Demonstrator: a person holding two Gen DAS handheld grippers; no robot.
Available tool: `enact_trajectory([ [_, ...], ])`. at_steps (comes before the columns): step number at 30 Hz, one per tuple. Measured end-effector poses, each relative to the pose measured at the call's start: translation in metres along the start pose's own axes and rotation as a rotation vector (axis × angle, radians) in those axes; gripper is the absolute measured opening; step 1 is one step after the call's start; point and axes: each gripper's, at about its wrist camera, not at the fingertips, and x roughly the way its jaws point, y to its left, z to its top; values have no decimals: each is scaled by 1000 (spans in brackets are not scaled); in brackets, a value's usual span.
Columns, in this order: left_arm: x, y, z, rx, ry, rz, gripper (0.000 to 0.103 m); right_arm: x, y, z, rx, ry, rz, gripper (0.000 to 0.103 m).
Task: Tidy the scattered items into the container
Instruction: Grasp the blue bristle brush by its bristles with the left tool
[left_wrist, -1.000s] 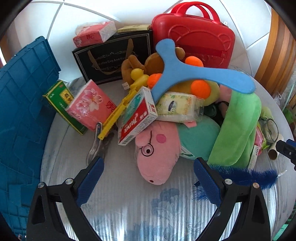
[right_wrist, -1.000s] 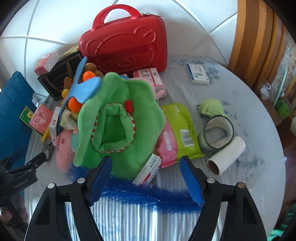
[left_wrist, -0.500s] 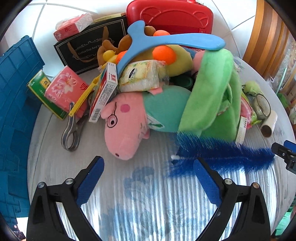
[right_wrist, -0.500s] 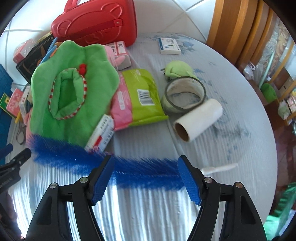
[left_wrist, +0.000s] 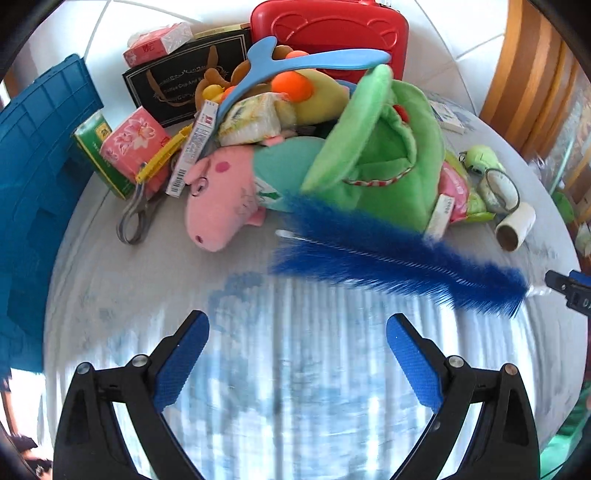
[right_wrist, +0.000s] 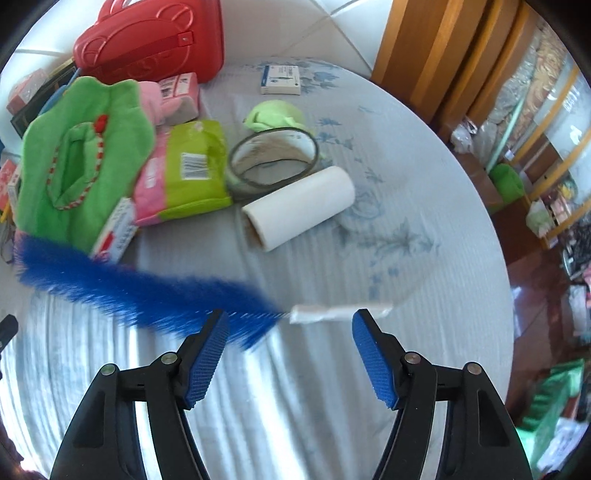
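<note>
Left gripper (left_wrist: 297, 354): your two blue-padded fingers are spread wide with nothing between them, hanging over the bare pale blue-flowered tablecloth (left_wrist: 258, 369).
Right gripper (right_wrist: 290, 349): your fingers are also spread wide and hold nothing.
Fluffy blue bottle brush (right_wrist: 144, 295): it lies on the cloth just ahead of your right fingers. Its bristled end passes beyond the left fingertip (right_wrist: 216, 332); its white handle (right_wrist: 332, 313) sits just ahead of the gap, near the right fingertip. From the left gripper it lies well ahead and to the right (left_wrist: 391, 254).
Green plush toy with red-and-white trim (right_wrist: 81, 158): ahead and left of your right fingers, its near edge touching the brush's far bristles.
Pink plush pig (left_wrist: 221, 199): straight ahead of your left fingers, well apart from them, at the near edge of the heap.
White paper roll (right_wrist: 299, 206): ahead of your right fingers, beyond the brush, lying on its side.
Grey-rimmed tape ring (right_wrist: 273, 158): just behind the roll.
Blue plastic crate (left_wrist: 37, 177): far left of your left fingers, at the table's edge.
Red hard-shell carry case (left_wrist: 332, 29): standing at the far back of the heap.
</note>
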Motion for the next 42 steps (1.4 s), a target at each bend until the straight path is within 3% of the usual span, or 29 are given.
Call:
enact_trajectory([
  [6,11,-72,-15,-175,49,46,99,54,-48,25,-209,45,5,69],
  [10,19,-116,-23,-173,105,63,99,82,-63,18,-291,116,36,69],
  [16,43,-162,-12,-164,137,47,99,75,-62,-17,-363,162,177,72],
  [24,66,-186,-5,-161,200,74,99,53,-46,-62,-352,185,288,74],
  [31,43,-171,-37,-198,244,45,99,48,-67,-75,-264,182,251,70],
  [34,48,-170,-53,-216,275,-17,98,48,-73,-82,-270,183,204,70],
  [36,53,-171,-59,-211,278,-42,91,45,-67,-90,-302,195,212,70],
  [38,50,-174,-60,-168,237,16,82,39,-56,-101,-338,213,266,70],
  [40,43,-167,-62,-173,218,16,68,33,-44,-110,-365,225,321,70],
  [42,35,-152,-65,-190,212,18,43,30,-35,-114,-369,224,351,70],
])
